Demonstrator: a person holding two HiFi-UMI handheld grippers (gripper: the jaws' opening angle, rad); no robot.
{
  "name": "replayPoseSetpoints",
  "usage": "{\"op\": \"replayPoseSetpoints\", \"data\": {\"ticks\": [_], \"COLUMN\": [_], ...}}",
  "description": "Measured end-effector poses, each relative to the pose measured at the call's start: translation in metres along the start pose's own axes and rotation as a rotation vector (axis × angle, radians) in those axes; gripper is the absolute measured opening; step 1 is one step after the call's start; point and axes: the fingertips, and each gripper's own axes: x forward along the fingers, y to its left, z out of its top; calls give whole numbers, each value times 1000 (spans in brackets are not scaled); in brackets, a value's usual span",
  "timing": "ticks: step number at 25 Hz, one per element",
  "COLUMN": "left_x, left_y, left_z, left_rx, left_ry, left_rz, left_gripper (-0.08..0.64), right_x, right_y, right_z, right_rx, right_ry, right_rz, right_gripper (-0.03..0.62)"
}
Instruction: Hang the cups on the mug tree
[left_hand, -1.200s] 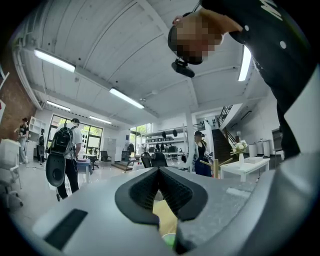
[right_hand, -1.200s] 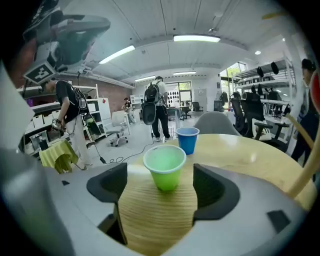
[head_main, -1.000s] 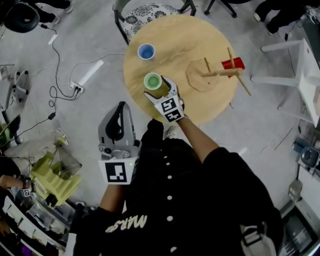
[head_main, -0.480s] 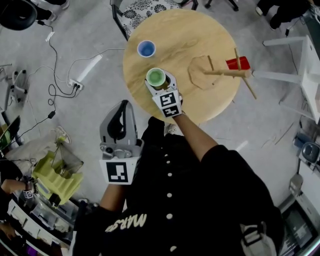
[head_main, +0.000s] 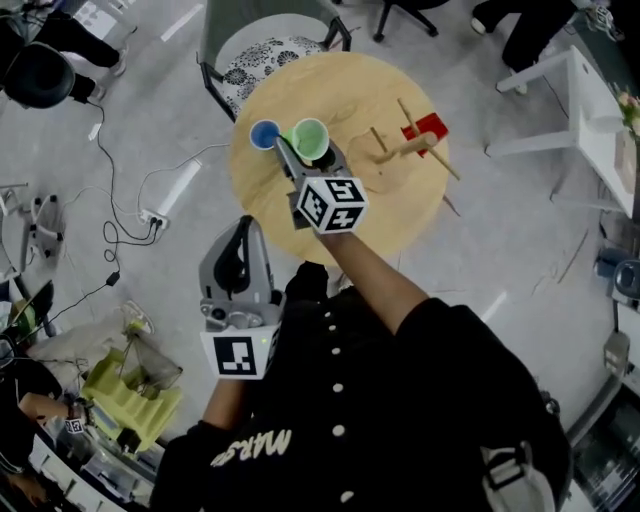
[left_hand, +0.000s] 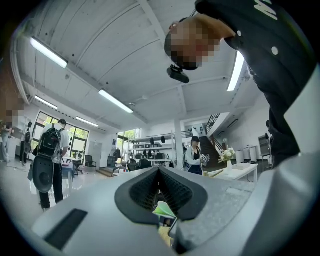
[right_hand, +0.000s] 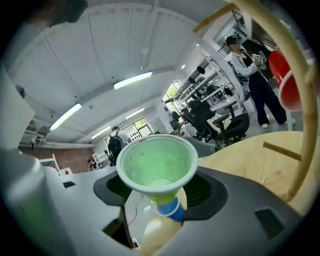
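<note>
Upper centre of the head view, over the round wooden table: green cup, mouth up, pinched between the jaws of the right gripper, pads pressed to its wall. Whether it rests on the tabletop or is held above it cannot be told. Just left of it, blue cup. Further right on the table, wooden mug tree with a red cup on a peg. Lower left, off the table, left gripper: jaws pressed together, nothing between them.
</note>
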Motion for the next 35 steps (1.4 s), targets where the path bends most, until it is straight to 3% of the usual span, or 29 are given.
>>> {"op": "replayPoseSetpoints", "data": {"ticks": [5,13,23,28,31,35], "left_x": [7,25,48,55,58,58], "left_y": [-13,-33,-50,-59,-64,-69], "left_z": [37,73,79,73,72,67], "left_rx": [15,37,31,19,16,9], "left_ry": [-67,-140,-159,-153,-154,-145], "left_rz": [-42,-131,-256,-293,-315,-335], "left_gripper": [-6,-6,-6,-6,-6,-6], "right_x": [-12,-35,-71,-89,-99,-110], "right_y": [6,-11,-56,-70,-77,-81], "right_z": [80,154,176,187,181,183], "right_rx": [221,471,818,873,909,930], "right_ry": [-164,-331,-552,-689,-706,-781], "right_rz": [-27,-57,-150,-91,-114,-71], "right_gripper": [281,281,284,285,285,285]}}
